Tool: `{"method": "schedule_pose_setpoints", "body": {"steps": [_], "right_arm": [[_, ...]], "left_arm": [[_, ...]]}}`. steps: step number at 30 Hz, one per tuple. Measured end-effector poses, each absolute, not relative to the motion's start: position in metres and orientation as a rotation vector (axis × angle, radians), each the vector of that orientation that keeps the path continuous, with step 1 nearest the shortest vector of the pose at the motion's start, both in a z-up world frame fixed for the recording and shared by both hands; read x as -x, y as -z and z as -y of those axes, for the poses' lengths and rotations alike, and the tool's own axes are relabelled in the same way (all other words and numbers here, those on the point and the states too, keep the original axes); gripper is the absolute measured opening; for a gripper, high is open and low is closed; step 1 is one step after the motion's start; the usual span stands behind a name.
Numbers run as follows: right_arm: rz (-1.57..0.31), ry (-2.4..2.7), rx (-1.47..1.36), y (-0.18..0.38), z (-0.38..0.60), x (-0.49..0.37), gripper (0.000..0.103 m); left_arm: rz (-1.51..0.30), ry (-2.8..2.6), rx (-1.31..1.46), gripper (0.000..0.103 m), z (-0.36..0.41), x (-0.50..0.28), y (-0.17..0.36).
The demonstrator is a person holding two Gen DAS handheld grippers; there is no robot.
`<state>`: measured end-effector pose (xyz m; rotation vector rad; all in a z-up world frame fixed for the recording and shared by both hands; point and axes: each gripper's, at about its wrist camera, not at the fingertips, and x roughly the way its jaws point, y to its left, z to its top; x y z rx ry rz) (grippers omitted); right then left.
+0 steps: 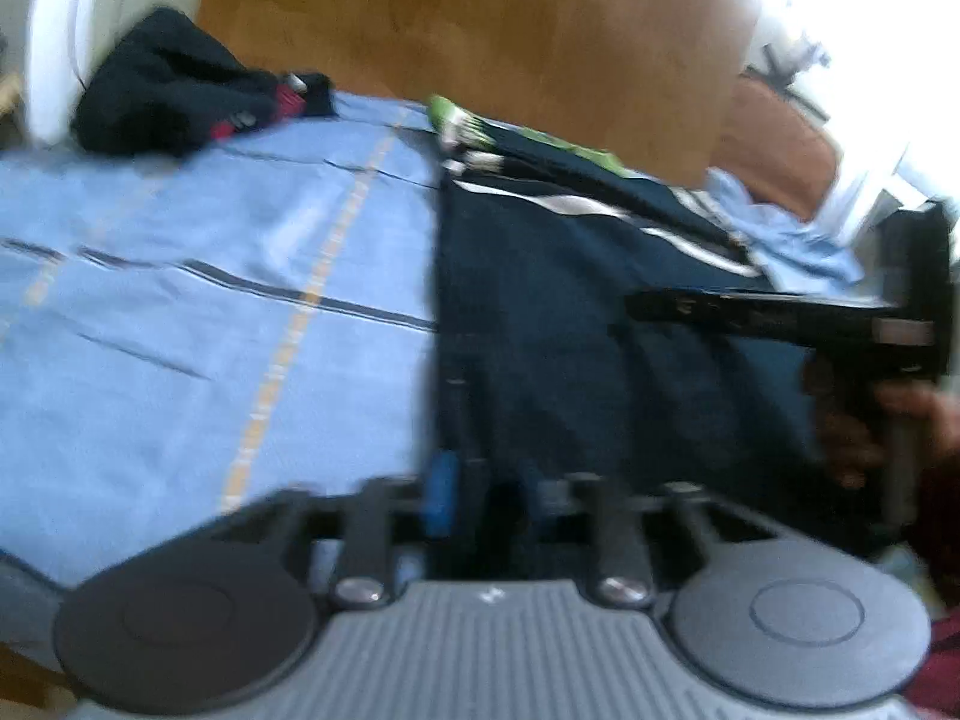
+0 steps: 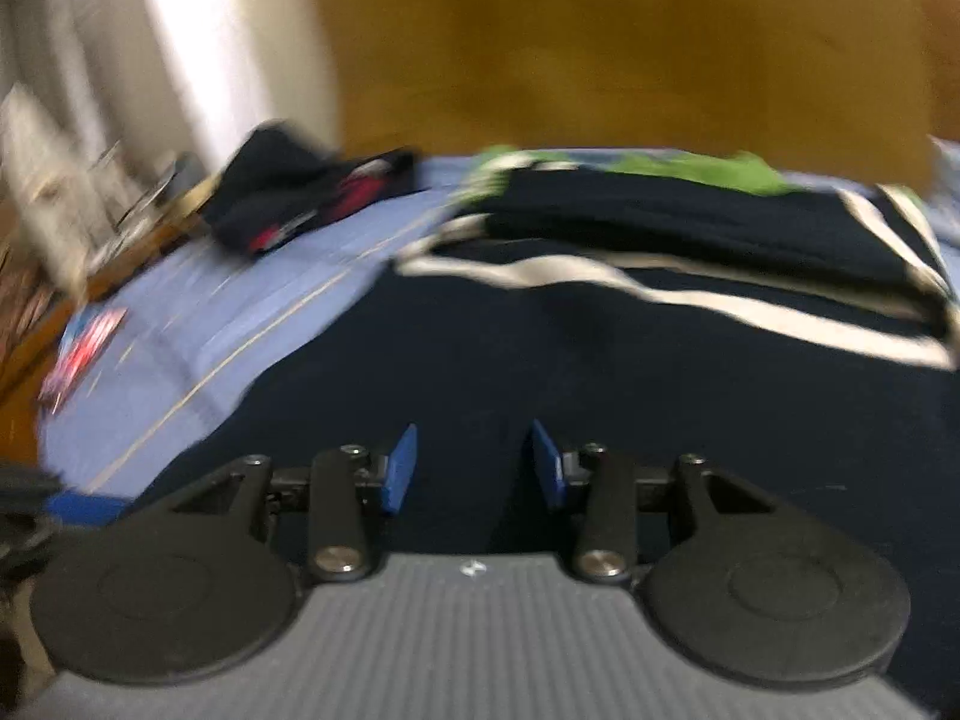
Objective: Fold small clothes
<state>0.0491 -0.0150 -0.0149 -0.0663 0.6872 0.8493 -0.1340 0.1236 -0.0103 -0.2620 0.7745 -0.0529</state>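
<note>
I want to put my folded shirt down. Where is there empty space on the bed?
The blue sheet is bare left of the navy garment, below the dark bundle. The right side is crowded: the navy garment, a folded stack behind it, and the right gripper.

Bed, headboard and clutter at the edges

A light blue bedsheet with thin dark stripes and one pale orange line fills the left and middle of the left wrist view; in the right wrist view it runs along the left side. A brown wooden headboard spans the top of both views. White curtains hang at the upper left of the right wrist view, with blurred clutter below them. A small red, white and blue packet lies at the sheet's left edge there.
</note>
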Motion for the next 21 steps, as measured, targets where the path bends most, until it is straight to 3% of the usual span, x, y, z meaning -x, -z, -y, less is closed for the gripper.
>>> {"method": "schedule_pose_setpoints", "body": {"steps": [8,10,11,12,21], "right_arm": [[-0.636,-0.866,-0.093,-0.009,0.069,-0.03,0.048],[-0.61,-0.806,-0.128,-0.01,0.091,-0.027,0.048],[-0.598,-0.773,-0.14,-0.01,0.102,-0.024,0.048],[-0.59,-0.738,-0.154,-0.01,0.116,-0.022,0.048],[-0.587,-0.502,-0.33,0.004,0.212,0.004,0.049]], "left_arm": [[-0.726,0.091,0.332,0.012,-0.143,0.154,-0.004],[-0.73,0.089,0.33,0.026,-0.142,0.153,-0.004],[-0.736,0.092,0.338,0.053,-0.142,0.152,-0.002],[-0.734,0.095,0.343,0.064,-0.142,0.152,-0.001],[-0.785,0.194,0.431,0.068,-0.139,0.143,0.01]]}}
